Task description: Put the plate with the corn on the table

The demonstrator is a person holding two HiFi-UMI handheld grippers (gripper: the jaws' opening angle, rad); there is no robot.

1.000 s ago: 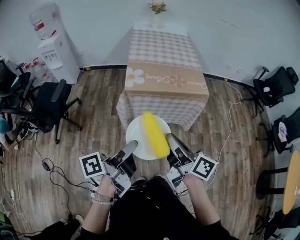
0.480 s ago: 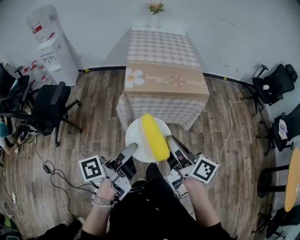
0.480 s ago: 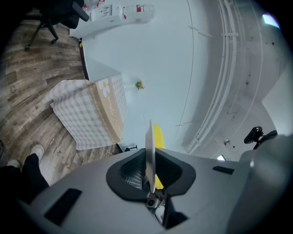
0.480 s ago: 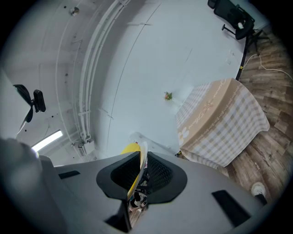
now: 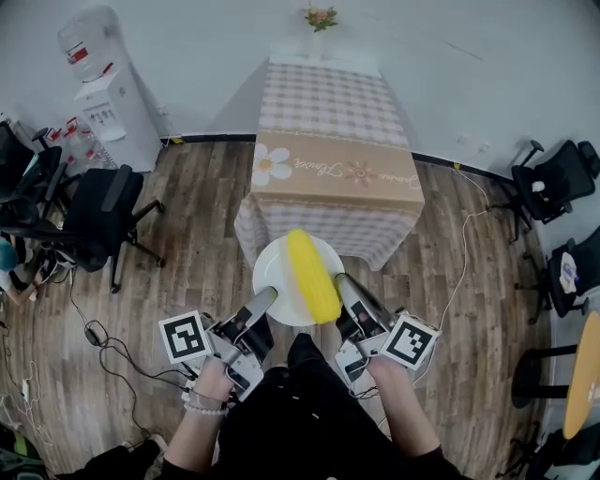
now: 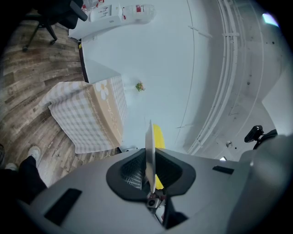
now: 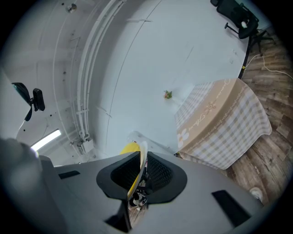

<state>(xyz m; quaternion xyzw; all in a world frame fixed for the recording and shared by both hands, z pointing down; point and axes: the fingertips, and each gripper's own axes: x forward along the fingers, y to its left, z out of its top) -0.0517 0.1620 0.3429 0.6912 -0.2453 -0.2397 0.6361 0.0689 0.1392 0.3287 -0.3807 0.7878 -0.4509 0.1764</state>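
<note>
A white plate with a yellow corn cob lying on it is held level in the air, in front of the table with its checked cloth. My left gripper is shut on the plate's near left rim, seen edge-on as the plate between its jaws. My right gripper is shut on the near right rim, where the plate and corn show between the jaws. A small vase of flowers stands at the table's far end.
Black office chairs stand at the left and another chair at the right. A water dispenser is at the far left wall. Cables lie on the wooden floor. A round yellow table edge shows at the right.
Both grippers and the plate have moved a little toward the table; the view has shifted slightly. The grip on the plate is unchanged.
</note>
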